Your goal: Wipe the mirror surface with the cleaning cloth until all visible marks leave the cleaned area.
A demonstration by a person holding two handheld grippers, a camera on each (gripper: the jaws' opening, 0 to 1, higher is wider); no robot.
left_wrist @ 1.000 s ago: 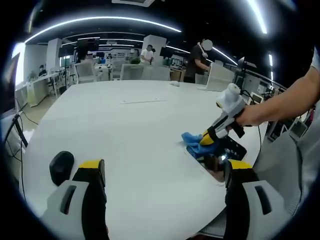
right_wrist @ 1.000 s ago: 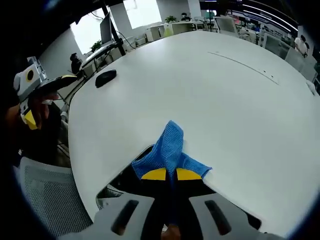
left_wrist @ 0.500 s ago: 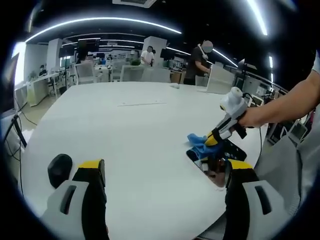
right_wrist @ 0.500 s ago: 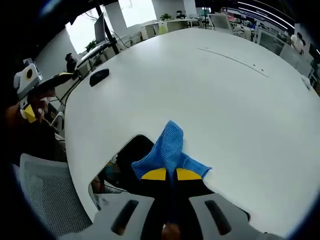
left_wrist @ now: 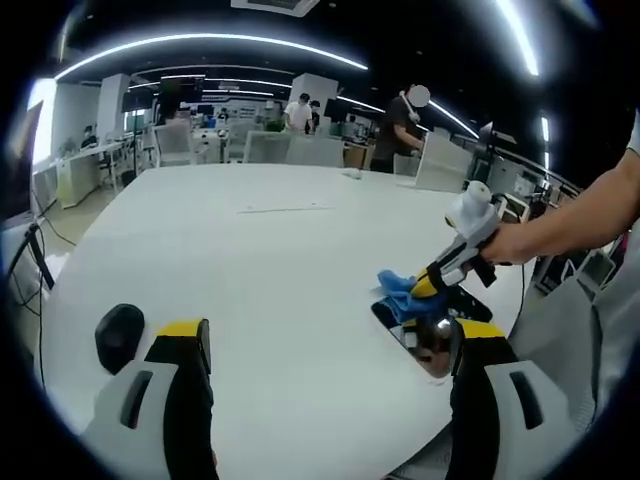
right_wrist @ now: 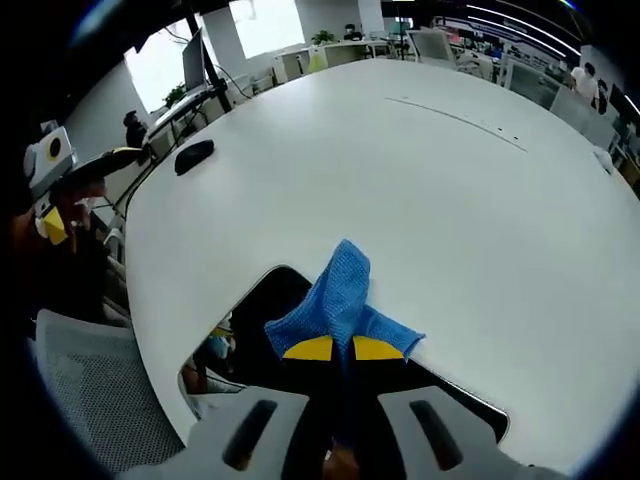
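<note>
Mid-wipe, mirror not yet confirmed clean.
My right gripper (right_wrist: 333,348), jaws clamped on the cloth (right_wrist: 338,305), presses it on the mirror (right_wrist: 255,318) at the table (right_wrist: 420,200) edge; left gripper (left_wrist: 325,345) gapes empty. Marks too small to judge, probably more passes needed.

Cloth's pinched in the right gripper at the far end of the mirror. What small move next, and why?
Probably drag the cloth back toward you along the mirror. The right gripper holds it shut at the mirror's far edge, half over the table, while the near stretch of glass lies uncovered. I can't make out marks there, so one slow pass is a judgement.
</note>
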